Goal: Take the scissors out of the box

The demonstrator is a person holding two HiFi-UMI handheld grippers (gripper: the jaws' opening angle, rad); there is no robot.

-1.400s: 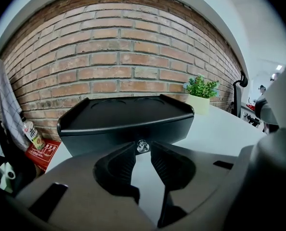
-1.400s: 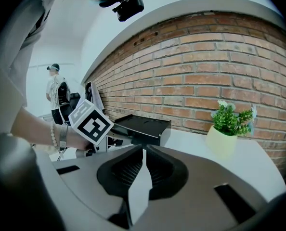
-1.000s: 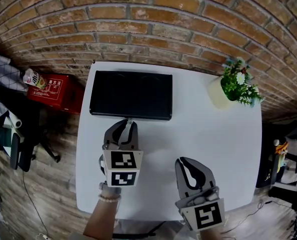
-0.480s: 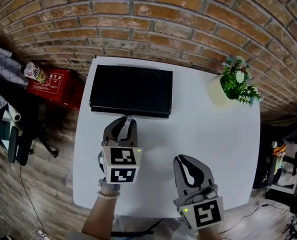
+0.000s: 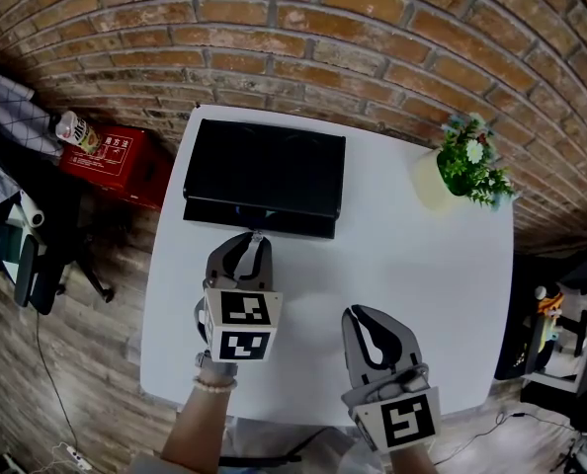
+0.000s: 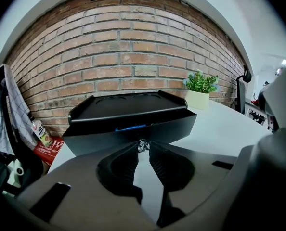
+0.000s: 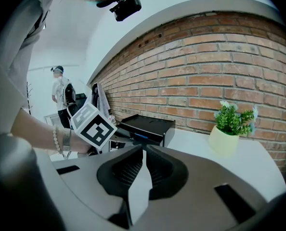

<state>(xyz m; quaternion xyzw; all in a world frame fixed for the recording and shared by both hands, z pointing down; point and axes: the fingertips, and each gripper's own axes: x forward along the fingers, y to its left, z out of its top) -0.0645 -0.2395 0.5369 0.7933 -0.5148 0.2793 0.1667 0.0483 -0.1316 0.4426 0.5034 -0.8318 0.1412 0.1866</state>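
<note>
A black box (image 5: pixel 264 166) lies at the back of the white table (image 5: pixel 422 265). Its front drawer (image 5: pixel 259 219) stands out a little, and a thin blue strip (image 6: pixel 131 127) shows in the gap; the scissors themselves are hidden. My left gripper (image 5: pixel 255 237) is shut on the small metal drawer knob (image 6: pixel 143 145) at the drawer's middle. My right gripper (image 5: pixel 359 317) hovers over the table's near part, shut with nothing between its jaws. In the right gripper view the box (image 7: pixel 150 123) sits ahead at the left, behind the left gripper's marker cube (image 7: pixel 92 121).
A pale pot with a green plant (image 5: pixel 452 171) stands at the back right corner of the table. A brick wall (image 5: pixel 373 38) runs right behind. On the floor at the left are a red crate (image 5: pixel 116 164) and a chair (image 5: pixel 27 265). A person (image 7: pixel 61 93) stands far off.
The drawer has slid a little way out of the box with the left gripper on its knob, and a blue strip now shows in the gap. The right gripper has stayed put.
</note>
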